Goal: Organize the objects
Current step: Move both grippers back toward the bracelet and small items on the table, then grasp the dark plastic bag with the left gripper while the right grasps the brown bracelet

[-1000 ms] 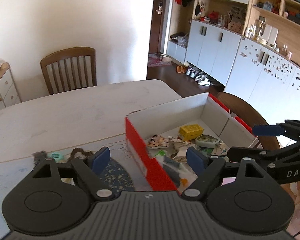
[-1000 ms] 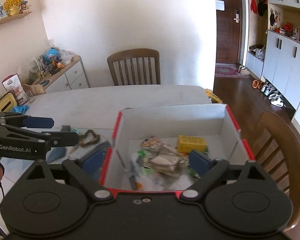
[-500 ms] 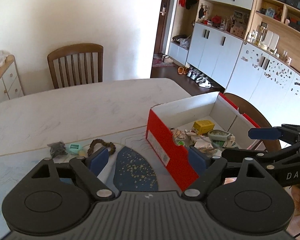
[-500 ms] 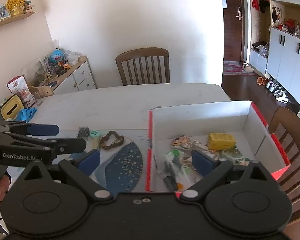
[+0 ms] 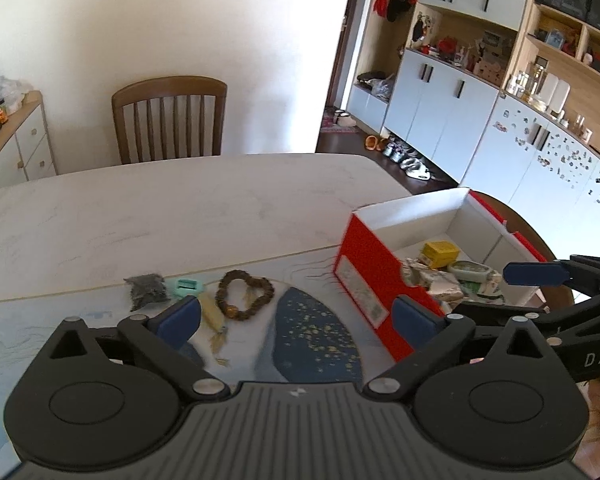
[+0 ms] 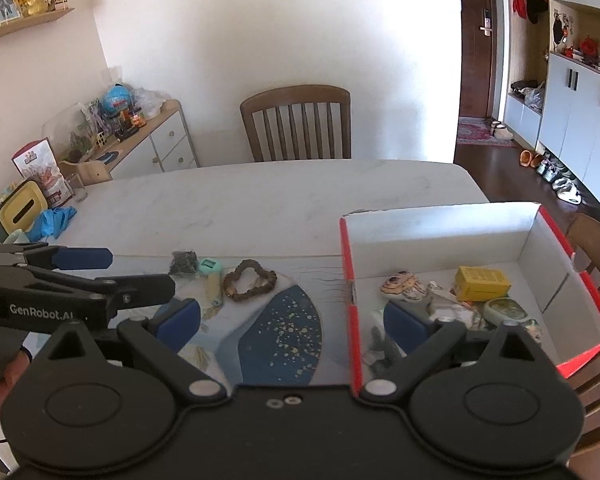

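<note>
A pale marble-look dining table (image 6: pixel 284 200) fills a bright room with white walls, its near part covered by a light mat printed with a dark blue speckled shape (image 6: pixel 280 332). Over that mat the left gripper (image 5: pixel 296 320) hangs with its blue-padded jaws opening and nothing between them; beside it the right gripper (image 6: pixel 292 322) also stands spread wide and empty, straddling the near left corner of the box. Just beyond the left gripper lie a brown beaded bracelet (image 5: pixel 245 295), a cream tasselled charm (image 5: pixel 214 316), a small mint-green plastic piece (image 5: pixel 186 287) and a dark grey lump (image 5: pixel 146 291), close together. To the right sits a red cardboard box with white inside (image 6: pixel 440 232), holding a yellow carton (image 6: pixel 482 282), a round green tin (image 6: pixel 504 310) and crumpled wrappers. Farther off stand a brown wooden slat-back chair (image 6: pixel 296 124), a low white sideboard (image 6: pixel 160 148) and white wall cabinets (image 5: pixel 440 116).
</note>
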`<control>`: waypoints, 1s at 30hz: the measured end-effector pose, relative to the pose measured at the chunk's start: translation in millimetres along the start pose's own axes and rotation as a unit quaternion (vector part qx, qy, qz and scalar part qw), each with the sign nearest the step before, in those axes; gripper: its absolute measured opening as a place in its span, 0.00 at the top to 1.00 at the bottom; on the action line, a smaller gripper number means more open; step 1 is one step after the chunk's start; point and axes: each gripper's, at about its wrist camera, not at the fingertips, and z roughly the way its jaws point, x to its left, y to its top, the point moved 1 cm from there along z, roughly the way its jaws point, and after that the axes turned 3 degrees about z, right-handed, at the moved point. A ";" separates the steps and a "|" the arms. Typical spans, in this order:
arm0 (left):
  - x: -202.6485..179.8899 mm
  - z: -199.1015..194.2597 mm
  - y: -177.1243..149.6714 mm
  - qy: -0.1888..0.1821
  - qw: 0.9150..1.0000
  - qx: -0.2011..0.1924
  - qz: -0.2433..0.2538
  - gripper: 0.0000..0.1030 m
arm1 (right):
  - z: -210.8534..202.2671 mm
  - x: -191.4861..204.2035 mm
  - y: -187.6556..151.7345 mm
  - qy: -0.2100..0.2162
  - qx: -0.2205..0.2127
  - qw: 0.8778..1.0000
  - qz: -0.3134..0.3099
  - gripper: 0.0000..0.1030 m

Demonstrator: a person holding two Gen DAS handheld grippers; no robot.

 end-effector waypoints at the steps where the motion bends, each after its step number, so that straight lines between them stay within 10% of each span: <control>1: 4.1 1.4 -0.8 0.001 1.000 0.000 -0.001 0.00 | 3.3 2.6 0.8 0.000 0.003 1.000 0.000 0.05; 30: 122.6 82.6 -22.2 0.045 0.999 0.010 0.017 0.00 | 118.3 43.0 22.3 -0.019 0.069 0.997 -0.041 0.05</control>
